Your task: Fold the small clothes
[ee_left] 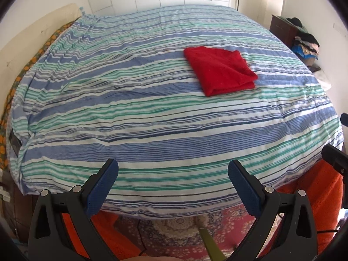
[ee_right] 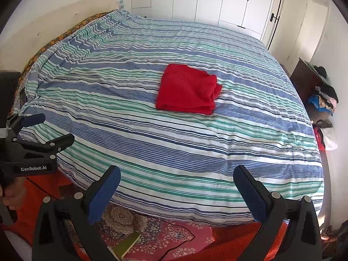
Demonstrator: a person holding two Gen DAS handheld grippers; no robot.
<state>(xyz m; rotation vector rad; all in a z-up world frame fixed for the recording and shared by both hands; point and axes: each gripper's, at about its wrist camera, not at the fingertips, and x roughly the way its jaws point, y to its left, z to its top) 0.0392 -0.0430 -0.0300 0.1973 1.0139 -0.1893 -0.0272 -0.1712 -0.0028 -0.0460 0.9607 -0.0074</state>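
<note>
folded red cloth [ee_left: 219,71] on bed [ee_left: 152,119]; both grippers prob. empty

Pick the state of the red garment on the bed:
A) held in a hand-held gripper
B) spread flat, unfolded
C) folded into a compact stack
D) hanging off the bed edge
C: the red garment lies folded with layered edges on the striped bedcover, away from both open hand-held grippers.

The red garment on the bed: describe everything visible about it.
The red garment is plain bright red, soft fabric, possibly knit or fleece. It is folded into a compact, roughly rectangular stack, several layers showing at its right edge, where the folds bunch slightly. It lies flat near the middle of the striped bedspread, skewed to the stripes. Only the bedspread touches it; both grippers are open, well short of it.
</note>
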